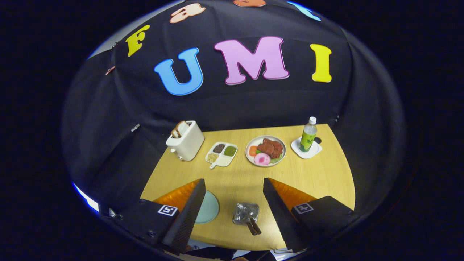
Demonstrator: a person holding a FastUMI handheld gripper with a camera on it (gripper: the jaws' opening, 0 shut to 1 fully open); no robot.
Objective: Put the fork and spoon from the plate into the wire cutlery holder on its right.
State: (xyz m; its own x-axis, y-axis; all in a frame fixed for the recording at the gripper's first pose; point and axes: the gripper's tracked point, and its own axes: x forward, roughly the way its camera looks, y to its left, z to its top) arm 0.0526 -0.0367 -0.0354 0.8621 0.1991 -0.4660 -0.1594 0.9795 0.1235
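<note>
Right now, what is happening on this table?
A person holds the hand-held gripper above the near edge of the wooden table, its fingers wide apart and gripping nothing. Between them stands the wire cutlery holder with two dark handles sticking out of it, so the cutlery seems already placed. A pale green plate lies beside the holder, partly behind one finger. Farther back stand a toaster, a divided dish, a plate of food and a bottle.

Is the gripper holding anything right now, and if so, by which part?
Nothing is held. The gripper is open, fingers spread wide with bare table between them; the wire cutlery holder, with two dark handles sticking out of it, sits below, untouched.
</note>
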